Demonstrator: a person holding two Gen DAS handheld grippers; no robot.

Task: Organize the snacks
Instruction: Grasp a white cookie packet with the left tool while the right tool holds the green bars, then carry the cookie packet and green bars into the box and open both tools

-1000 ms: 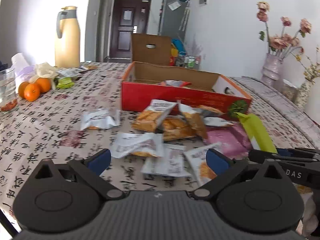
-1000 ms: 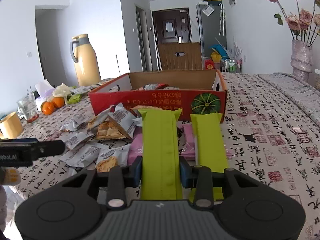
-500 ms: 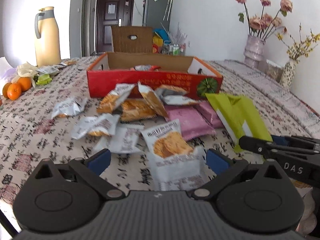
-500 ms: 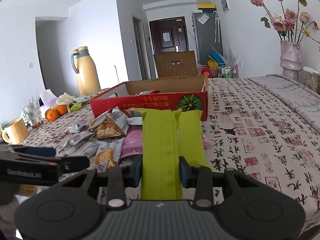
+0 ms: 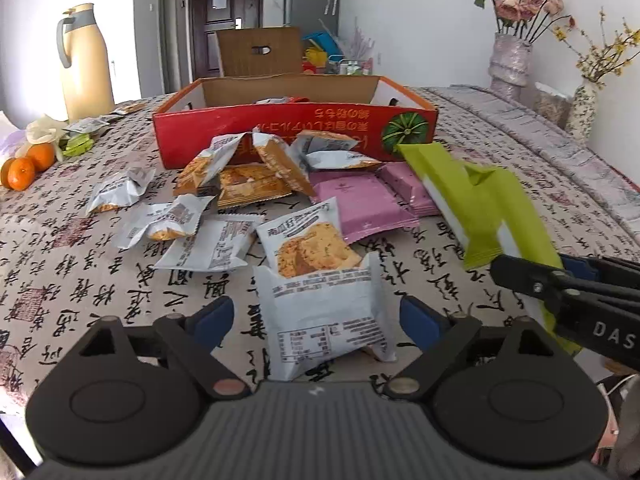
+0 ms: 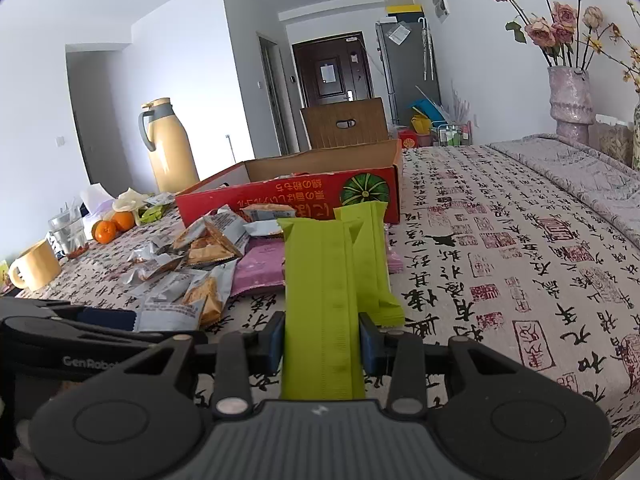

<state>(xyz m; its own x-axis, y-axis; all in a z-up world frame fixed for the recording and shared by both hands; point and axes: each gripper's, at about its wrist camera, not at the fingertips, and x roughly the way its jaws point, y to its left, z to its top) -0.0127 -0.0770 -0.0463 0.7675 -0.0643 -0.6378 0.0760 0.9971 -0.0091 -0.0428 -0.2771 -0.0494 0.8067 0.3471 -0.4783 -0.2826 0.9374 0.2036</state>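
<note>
The small white crinkly snack packet (image 5: pixel 326 312), in front of the red cardboard box (image 5: pixel 294 132), looks light and squashy, so the closing left gripper (image 5: pixel 316 314), not yet touching it, should pinch its sides gently, while the right gripper (image 6: pixel 322 342) squeezes a long green wrapper (image 6: pixel 320 288).

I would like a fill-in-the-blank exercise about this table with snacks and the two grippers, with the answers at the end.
1. The right gripper is shut on a long packet whose colour is ____.
2. A white snack packet lies between the fingers of the ____ gripper, whose jaws are closing.
3. The outside of the cardboard box is ____.
4. Two oranges lie in front of a tall ____ jug.

Missing words: green; left; red; yellow
</note>
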